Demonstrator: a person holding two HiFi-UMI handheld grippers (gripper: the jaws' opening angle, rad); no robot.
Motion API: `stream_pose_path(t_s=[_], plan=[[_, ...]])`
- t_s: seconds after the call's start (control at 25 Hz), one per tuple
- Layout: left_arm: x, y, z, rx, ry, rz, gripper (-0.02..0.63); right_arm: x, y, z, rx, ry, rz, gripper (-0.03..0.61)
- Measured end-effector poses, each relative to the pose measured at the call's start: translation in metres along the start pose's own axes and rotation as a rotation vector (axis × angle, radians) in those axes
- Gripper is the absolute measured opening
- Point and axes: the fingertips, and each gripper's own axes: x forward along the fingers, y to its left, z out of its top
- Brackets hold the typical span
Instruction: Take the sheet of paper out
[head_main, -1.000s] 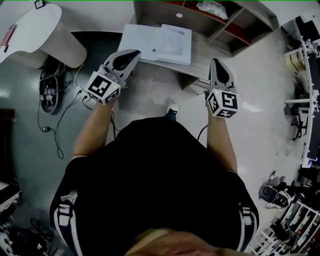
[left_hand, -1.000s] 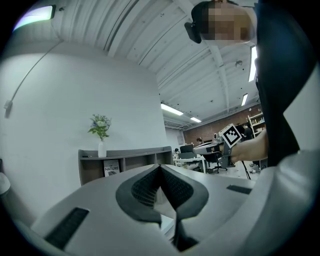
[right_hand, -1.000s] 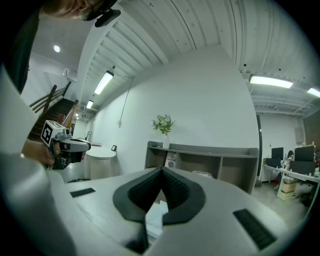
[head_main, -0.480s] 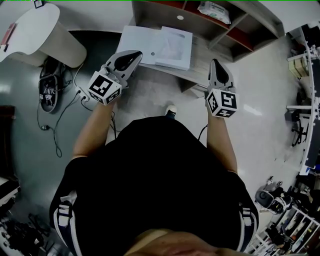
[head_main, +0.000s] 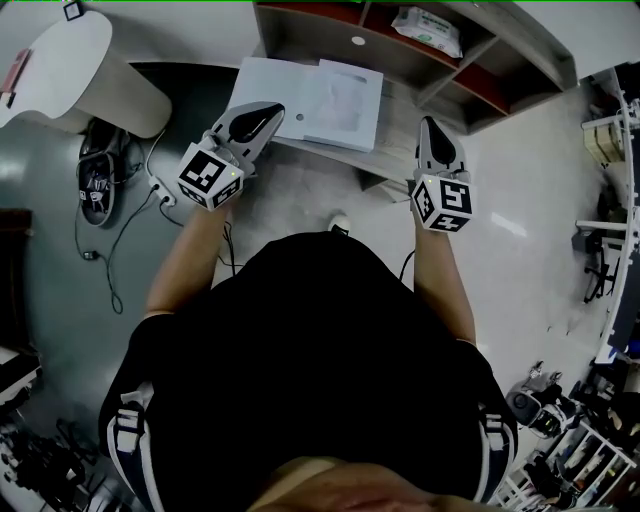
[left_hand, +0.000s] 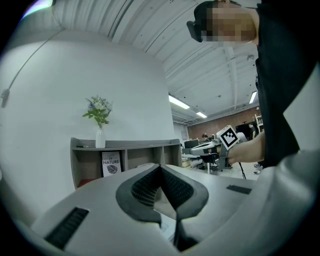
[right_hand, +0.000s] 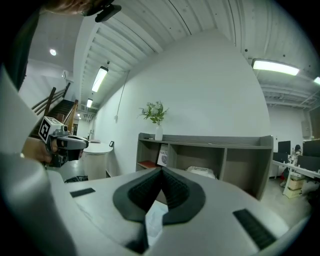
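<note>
jaws: l gripper & r gripper clenched, empty | paper corner hid

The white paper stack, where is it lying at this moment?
In the head view the white paper stack lies at the upper centre on the low table before the shelf unit, close by the left gripper.

The person wears a black short-sleeved top, with grey-and-white straps at the lower corners of the head view. The left claw and right claw are pale grey shells with black ribbed pads, each backed by a black-and-white marker cube.
</note>
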Motion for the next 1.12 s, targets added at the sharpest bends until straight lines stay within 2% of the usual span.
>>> stream_pose_path(t_s=[0.48, 1.12], plan=[[0.05, 0.02, -0.01, -0.018, 0.021, 0.044, 0.021, 0.052, -0.04, -0.009, -0.013, 0.013, 0.052, 0.012], [0.103, 0.022, -0.027, -0.035, 0.099, 0.118, 0.021, 0.097, -0.091, -0.033, 0.032, 0.026, 0.134, 0.012]])
